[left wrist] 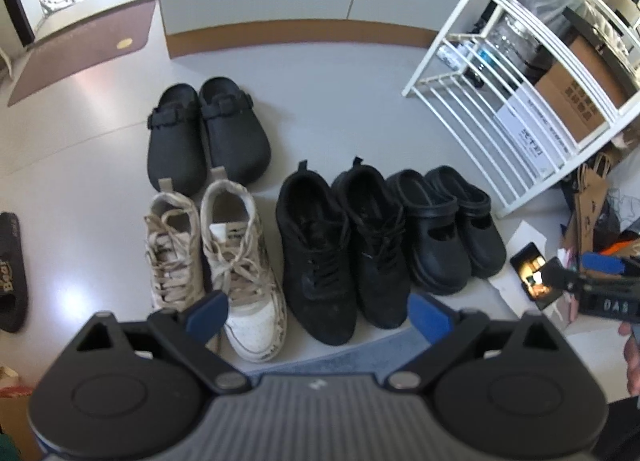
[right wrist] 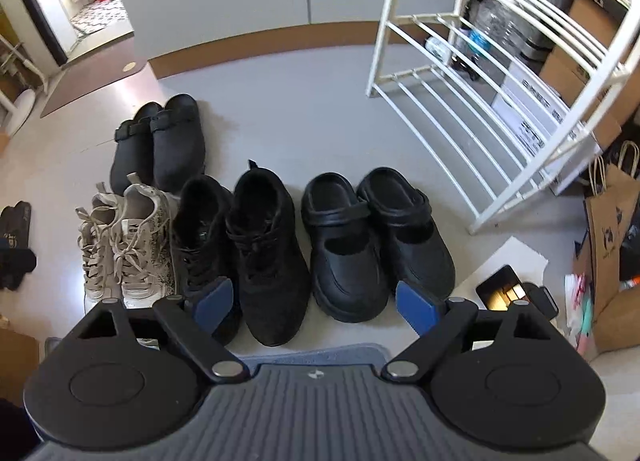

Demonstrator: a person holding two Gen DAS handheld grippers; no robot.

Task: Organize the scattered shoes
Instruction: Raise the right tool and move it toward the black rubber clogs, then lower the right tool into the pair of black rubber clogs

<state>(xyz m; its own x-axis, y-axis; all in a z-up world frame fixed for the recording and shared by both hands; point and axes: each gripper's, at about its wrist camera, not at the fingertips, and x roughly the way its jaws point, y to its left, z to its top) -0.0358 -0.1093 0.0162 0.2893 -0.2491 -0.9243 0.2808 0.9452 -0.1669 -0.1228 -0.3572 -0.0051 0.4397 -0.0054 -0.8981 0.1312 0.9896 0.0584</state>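
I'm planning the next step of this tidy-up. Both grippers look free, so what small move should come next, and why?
Probably swing the open left gripper toward the lone dark slipper at far left. The four pairs, clogs included, already sit side by side; it alone lies apart. The right gripper is open too, but farther away.

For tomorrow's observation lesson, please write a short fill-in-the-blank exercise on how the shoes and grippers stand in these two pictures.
1. Behind the beige sneakers stands a pair of black ____.
2. The black lace-up sneakers stand between the beige sneakers and the black ____ clogs.
3. The white shoe rack holds ____ shoes.
4. The left gripper and the right gripper are both ____.

Missing words: clogs; chunky; no; open
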